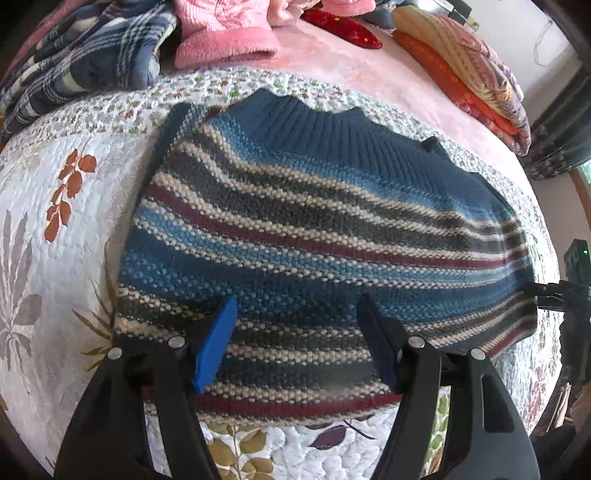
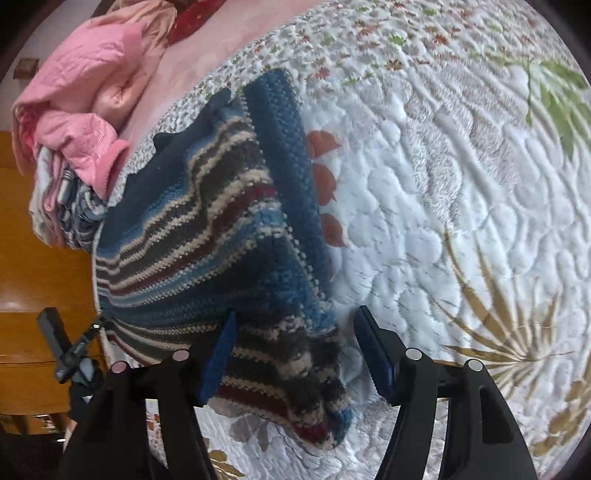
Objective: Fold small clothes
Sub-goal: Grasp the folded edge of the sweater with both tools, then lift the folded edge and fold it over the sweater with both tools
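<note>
A striped knit sweater [image 1: 314, 229] in blue, grey, cream and dark red lies flat on the quilted bedspread [image 1: 55, 258], its navy ribbed band at the far side. My left gripper [image 1: 297, 347] is open and hovers over the sweater's near edge, with its blue pads [image 1: 216, 343] spread wide. In the right wrist view the sweater [image 2: 207, 236] fills the left half, with one rumpled corner between the fingers of my open right gripper [image 2: 295, 354]. The right gripper [image 1: 550, 291] also shows at the sweater's right edge, and the left gripper [image 2: 74, 347] at its lower left.
Pink garments [image 1: 225, 33] and a blue plaid cloth [image 1: 85, 62] are piled at the far side of the bed. Folded orange and patterned blankets [image 1: 469, 70] lie at the far right. A wooden floor [image 2: 37, 240] shows beyond the bed's edge. Bare quilt [image 2: 461, 221] stretches to the right of the sweater.
</note>
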Demonstrator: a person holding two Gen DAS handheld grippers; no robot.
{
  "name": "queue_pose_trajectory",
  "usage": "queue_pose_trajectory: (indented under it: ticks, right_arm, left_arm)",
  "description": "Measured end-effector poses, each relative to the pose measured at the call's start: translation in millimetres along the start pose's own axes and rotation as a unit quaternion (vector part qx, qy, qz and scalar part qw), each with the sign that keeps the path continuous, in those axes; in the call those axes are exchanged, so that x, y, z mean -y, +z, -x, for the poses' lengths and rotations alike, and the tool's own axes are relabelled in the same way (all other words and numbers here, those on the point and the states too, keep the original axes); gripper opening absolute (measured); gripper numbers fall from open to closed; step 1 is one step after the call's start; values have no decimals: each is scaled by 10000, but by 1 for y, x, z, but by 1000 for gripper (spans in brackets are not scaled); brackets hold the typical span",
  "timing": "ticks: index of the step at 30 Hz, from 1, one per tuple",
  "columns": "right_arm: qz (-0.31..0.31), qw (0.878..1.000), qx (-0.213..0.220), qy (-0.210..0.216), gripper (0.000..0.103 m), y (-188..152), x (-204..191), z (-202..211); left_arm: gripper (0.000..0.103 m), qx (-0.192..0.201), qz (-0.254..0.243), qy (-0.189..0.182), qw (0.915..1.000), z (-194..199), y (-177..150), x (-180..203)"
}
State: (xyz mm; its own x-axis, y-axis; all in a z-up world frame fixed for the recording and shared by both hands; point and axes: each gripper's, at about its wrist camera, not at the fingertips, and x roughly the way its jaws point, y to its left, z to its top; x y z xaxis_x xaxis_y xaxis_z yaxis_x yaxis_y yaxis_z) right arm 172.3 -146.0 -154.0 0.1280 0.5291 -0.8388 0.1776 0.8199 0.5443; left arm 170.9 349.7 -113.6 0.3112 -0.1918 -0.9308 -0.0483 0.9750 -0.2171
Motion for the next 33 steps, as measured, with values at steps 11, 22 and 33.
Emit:
queue_pose_trajectory:
  ticks: [11,22,33]
  right_arm:
    - [111,9996,76,250,30,-4,-18,0]
    - [44,10000,-7,34,28,-4,-14,-11]
    - [718,9966,412,5,26,-4,-84,21]
  left_arm:
    - [72,13,73,-84,9999,-5,3,-3]
    - [73,-26,81,-144,9999,-7,2,-6]
    - [73,-90,353,-385,9986,-2,6,-15]
